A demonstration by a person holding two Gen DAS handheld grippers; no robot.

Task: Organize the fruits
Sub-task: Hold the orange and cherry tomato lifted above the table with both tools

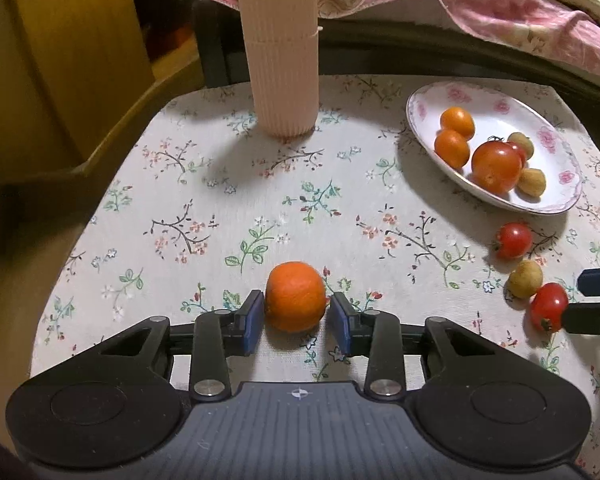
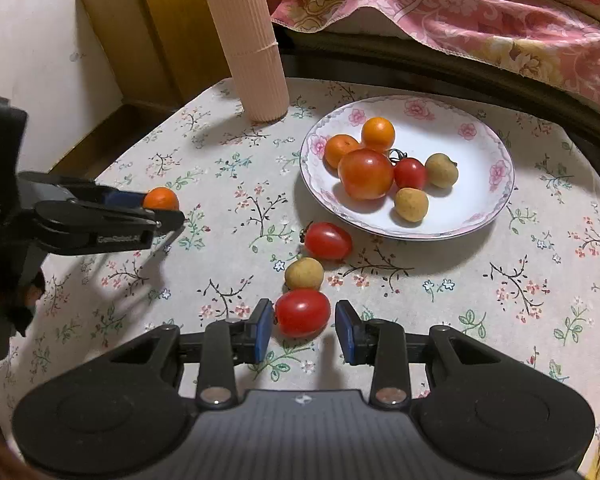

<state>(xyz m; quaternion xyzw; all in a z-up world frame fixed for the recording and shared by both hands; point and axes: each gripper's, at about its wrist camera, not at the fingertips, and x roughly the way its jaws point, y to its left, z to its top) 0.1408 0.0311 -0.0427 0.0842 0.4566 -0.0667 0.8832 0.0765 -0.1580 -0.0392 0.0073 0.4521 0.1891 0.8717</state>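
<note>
Fruit lies scattered over a floral-print tablecloth (image 2: 440,300) as two hand-held grippers work at once. The left gripper (image 1: 295,318) has its blue-padded jaws apart on either side of a small round orange mandarin (image 1: 295,297); the left pad sits against the peel while a narrow gap shows on the right, and the fruit rests on the cloth. The right gripper (image 2: 303,330) likewise stands with jaws apart around a red oval cherry tomato (image 2: 302,313), neither pad visibly pressing it (its long axis runs roughly crosswise between the pads, stem end toward the left pad). Just beyond it, touching, sits a small tan round longan (image 2: 304,274), and past that a second red cherry tomato (image 2: 327,241), long axis also crosswise, its dark stem pointing left. All three lie just beside a white oval plate with pink flowers (image 2: 496,172), which holds two small oranges (image 2: 378,134), a large orange-red tomato (image 2: 365,174), one red cherry tomato and two tan longans. A tall ribbed pale-pink cylinder (image 2: 252,52) stands upright at the table's far edge.
</note>
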